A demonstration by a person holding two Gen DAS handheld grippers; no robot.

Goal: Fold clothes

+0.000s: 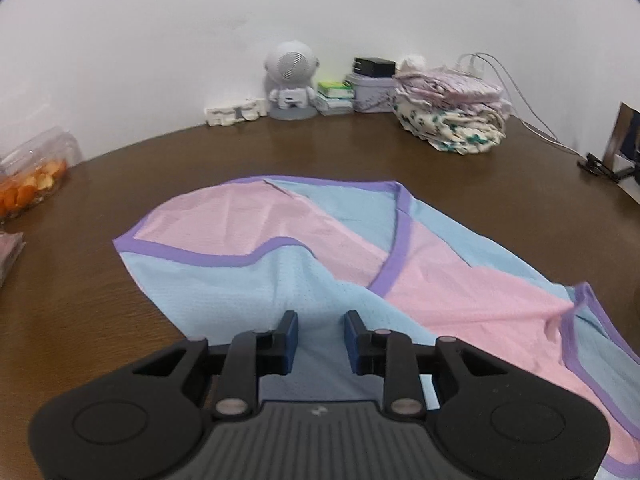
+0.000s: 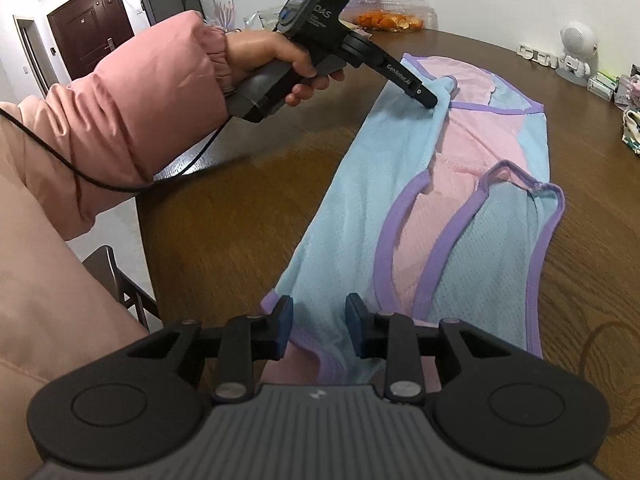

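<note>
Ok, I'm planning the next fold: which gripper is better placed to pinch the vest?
Left, probably: the left gripper tips press into the mesh vest at its blue edge. The right gripper is open over the near hem, contact unclear.

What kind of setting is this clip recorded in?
Most likely a home, probably a dining area: a brown wooden table against a white wall, an apartment-style entry door, and household clutter such as folded laundry and an astronaut figurine.

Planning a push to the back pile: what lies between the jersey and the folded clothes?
Only bare table. The left wrist view shows nothing between the jersey and the folded clothes.
</note>
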